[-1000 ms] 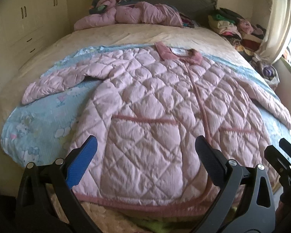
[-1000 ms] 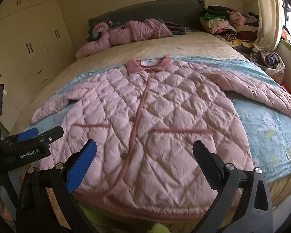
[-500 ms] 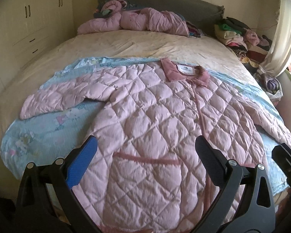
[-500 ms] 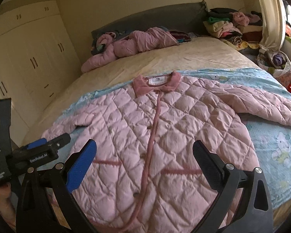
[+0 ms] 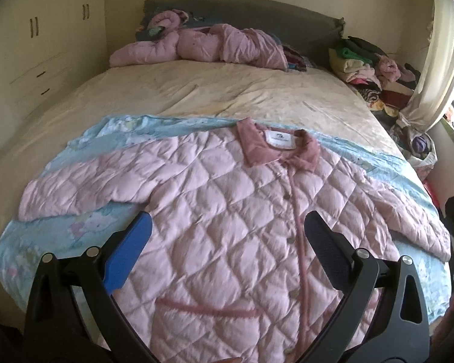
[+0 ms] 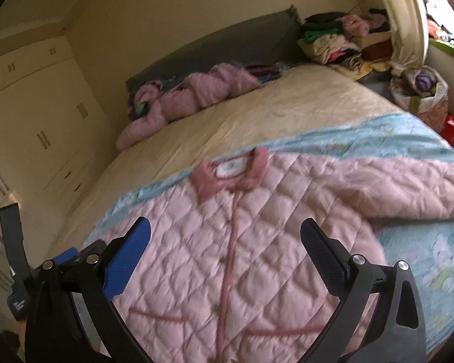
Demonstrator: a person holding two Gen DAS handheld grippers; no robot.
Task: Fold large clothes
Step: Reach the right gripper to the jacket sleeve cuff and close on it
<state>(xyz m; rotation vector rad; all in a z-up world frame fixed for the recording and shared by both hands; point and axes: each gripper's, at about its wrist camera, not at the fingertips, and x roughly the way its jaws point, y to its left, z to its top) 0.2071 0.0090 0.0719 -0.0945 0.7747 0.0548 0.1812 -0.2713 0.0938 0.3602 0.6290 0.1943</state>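
Observation:
A pink quilted coat lies flat and face up on a light blue sheet at the near end of the bed, buttoned, collar away from me, both sleeves spread outward. My left gripper hovers open above the coat's middle, nothing between its fingers. My right gripper is open too, above the button strip and empty. The left gripper's body shows at the lower left of the right wrist view. The coat's hem is hidden below both views.
Another pink padded garment is heaped by the grey headboard. Stacked clothes and a curtain fill the far right corner, with a bag on the floor. Cream wardrobes line the left wall.
Both grippers have moved forward over the coat toward the collar and tilted up, so the hem and pockets slid out of view. The right wrist view is now blurred. Both stay open.

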